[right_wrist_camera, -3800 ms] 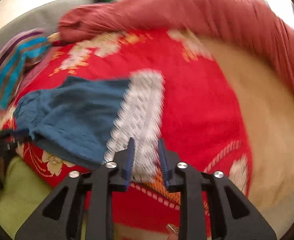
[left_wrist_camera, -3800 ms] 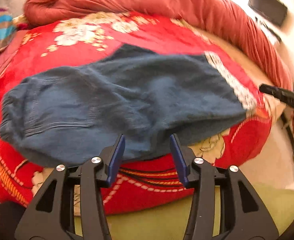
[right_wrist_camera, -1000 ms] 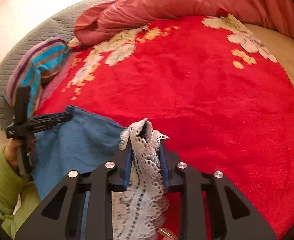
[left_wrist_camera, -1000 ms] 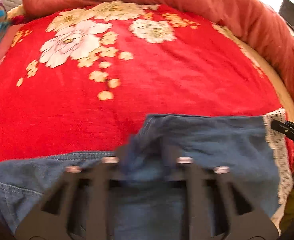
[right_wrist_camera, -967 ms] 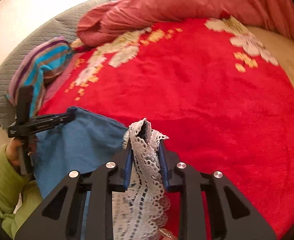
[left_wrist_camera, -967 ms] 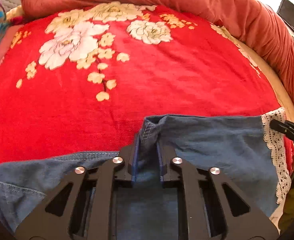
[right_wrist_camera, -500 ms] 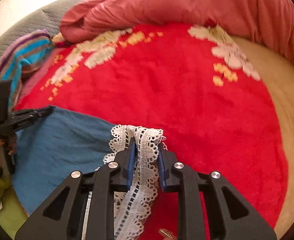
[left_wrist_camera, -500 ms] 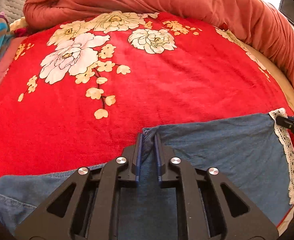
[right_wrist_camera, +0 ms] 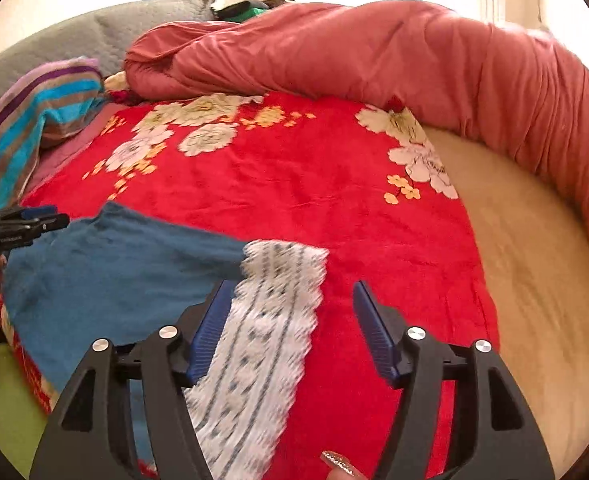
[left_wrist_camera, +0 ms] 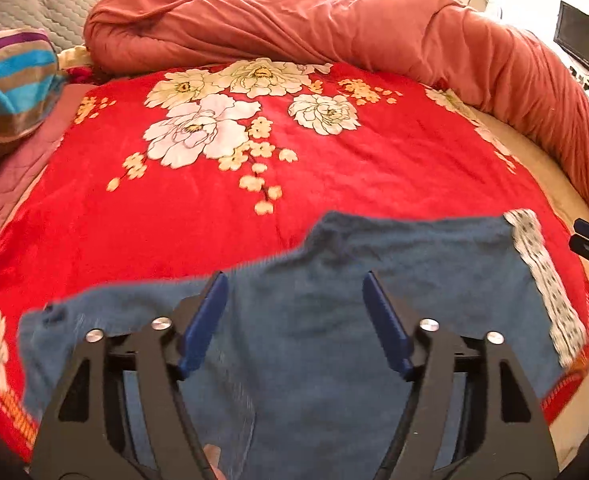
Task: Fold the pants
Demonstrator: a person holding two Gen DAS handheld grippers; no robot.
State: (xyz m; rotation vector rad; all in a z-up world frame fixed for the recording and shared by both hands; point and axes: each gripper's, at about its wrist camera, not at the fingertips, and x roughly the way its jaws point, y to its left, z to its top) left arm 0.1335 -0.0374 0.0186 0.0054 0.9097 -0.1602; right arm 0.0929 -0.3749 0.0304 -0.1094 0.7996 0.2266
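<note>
Blue denim pants w/ white lace hem [left_wrist_camera: 374, 280] lie flat across near edge of red floral blanket [left_wrist_camera: 254, 160] on the bed, lace end toward right corner. Left gripper [left_wrist_camera: 294, 300] spread wide over mid-leg, holding nothing. Right gripper [right_wrist_camera: 290, 312] also spread, above lace trim [right_wrist_camera: 266, 320]. Fabric looks soft, limp, light, prob. drapes when lifted. Lace seems delicate; better pinch denim seam or hem corners.

Beyond the pants [left_wrist_camera: 334, 300] the red blanket [left_wrist_camera: 254, 208] lies flat and bare — open passage up to the rolled duvet [left_wrist_camera: 334, 28], which walls the far side and curves down the right. A striped pillow [left_wrist_camera: 10, 88] blocks the far left corner.
</note>
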